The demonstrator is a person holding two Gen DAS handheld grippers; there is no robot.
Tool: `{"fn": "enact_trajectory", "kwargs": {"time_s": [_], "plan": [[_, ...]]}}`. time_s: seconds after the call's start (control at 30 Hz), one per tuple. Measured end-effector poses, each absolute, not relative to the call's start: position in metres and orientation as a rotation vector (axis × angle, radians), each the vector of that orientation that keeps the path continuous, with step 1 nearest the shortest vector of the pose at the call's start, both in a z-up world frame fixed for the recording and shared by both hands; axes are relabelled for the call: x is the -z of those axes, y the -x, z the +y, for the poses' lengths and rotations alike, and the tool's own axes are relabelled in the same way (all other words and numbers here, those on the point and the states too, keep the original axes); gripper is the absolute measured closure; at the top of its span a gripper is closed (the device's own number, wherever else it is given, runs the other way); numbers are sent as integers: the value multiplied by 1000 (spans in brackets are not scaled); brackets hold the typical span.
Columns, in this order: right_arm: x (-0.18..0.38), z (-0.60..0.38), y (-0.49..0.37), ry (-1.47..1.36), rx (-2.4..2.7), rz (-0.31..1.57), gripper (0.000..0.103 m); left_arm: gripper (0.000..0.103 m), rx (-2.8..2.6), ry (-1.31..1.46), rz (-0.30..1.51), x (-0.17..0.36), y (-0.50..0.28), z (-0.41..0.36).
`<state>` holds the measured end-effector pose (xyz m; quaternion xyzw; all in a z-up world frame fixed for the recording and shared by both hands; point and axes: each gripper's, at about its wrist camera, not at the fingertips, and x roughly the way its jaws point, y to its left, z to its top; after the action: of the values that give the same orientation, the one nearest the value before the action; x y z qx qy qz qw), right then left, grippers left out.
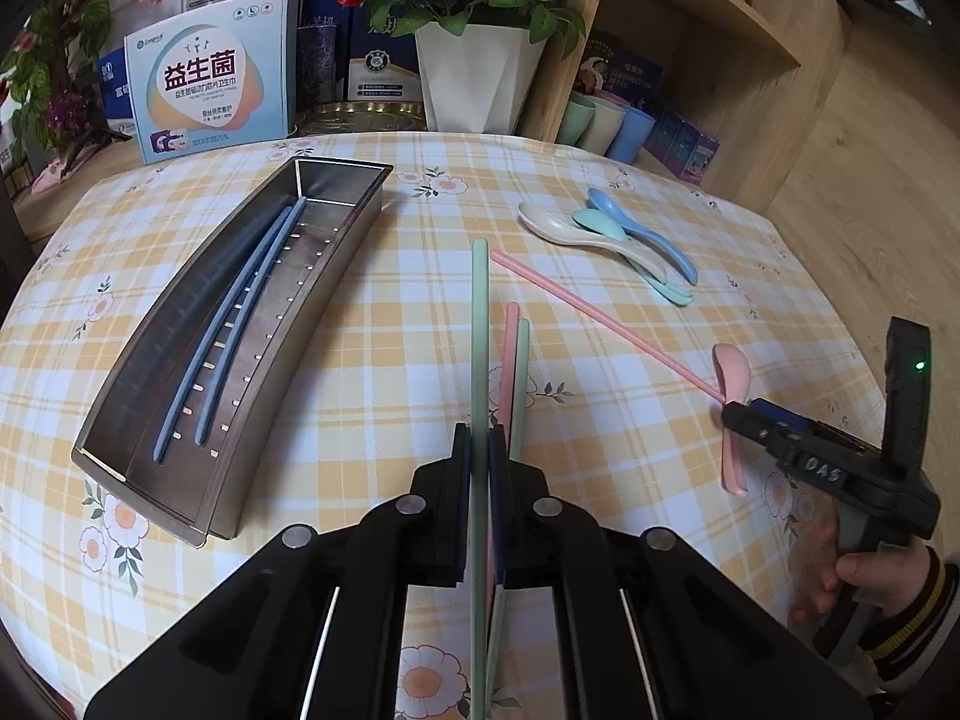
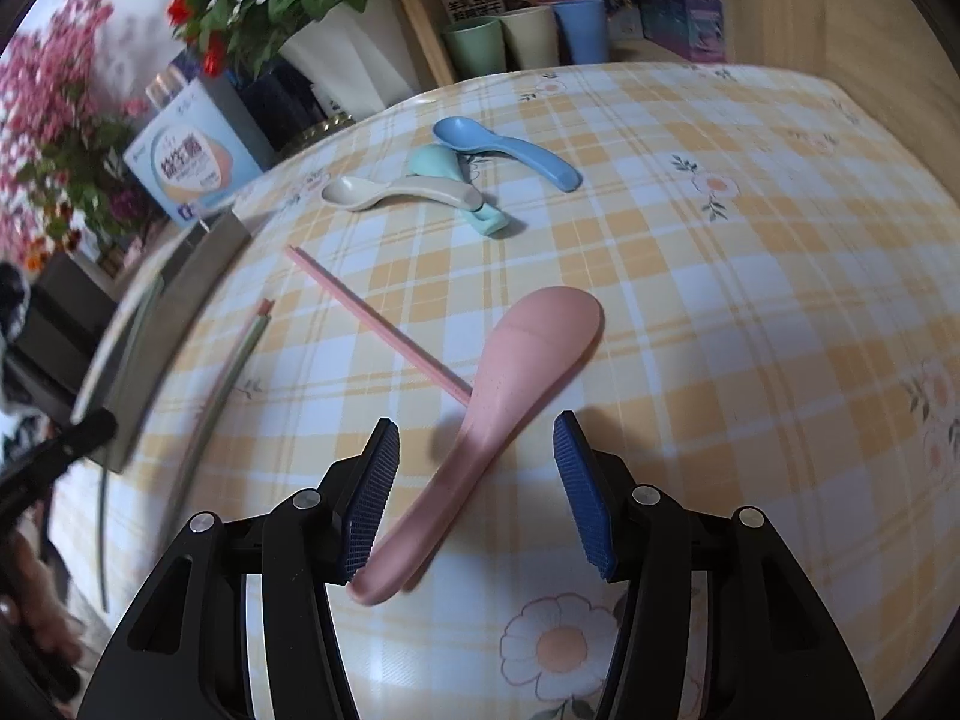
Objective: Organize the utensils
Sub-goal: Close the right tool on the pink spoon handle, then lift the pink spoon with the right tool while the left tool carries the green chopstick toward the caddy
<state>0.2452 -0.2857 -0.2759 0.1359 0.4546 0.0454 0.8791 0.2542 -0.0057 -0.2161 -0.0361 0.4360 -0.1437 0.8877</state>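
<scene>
My left gripper [image 1: 480,438] is shut on a green chopstick [image 1: 479,330] that points forward above the table. A pink chopstick [image 1: 509,372] and a second green chopstick [image 1: 521,384] lie just right of it. A steel tray [image 1: 336,276] at the left holds two blue chopsticks [image 1: 240,312]. Another pink chopstick [image 2: 378,324] lies diagonally, its end under a pink spoon [image 2: 510,378]. My right gripper [image 2: 474,456] is open, its jaws either side of the pink spoon's handle. Blue [image 2: 504,150], teal [image 2: 438,165] and white [image 2: 396,192] spoons lie further back.
A white flower pot [image 1: 474,78], product boxes [image 1: 210,78] and three cups [image 2: 528,36] stand behind the table by a wooden shelf [image 1: 708,60]. The table's right edge [image 1: 852,324] drops to a wooden floor.
</scene>
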Motion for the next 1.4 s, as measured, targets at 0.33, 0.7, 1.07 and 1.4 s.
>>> {"fn": "enact_trajectory", "kwargs": {"time_s": [0.33,0.7,1.07,1.4], "plan": [[275,-258,-260,-72,-82,985,58,97,303,105,907,218,-254,-1],[271,-250,-254,-113,-121,988,85,97,293,122,904,217,-253,5],[259,-251,-251,-148,-146,929,86,97,295,120,903,216,-253,5],[259,-248,-250,-146,-169,900,86,97,292,113,903,216,-253,5]]}}
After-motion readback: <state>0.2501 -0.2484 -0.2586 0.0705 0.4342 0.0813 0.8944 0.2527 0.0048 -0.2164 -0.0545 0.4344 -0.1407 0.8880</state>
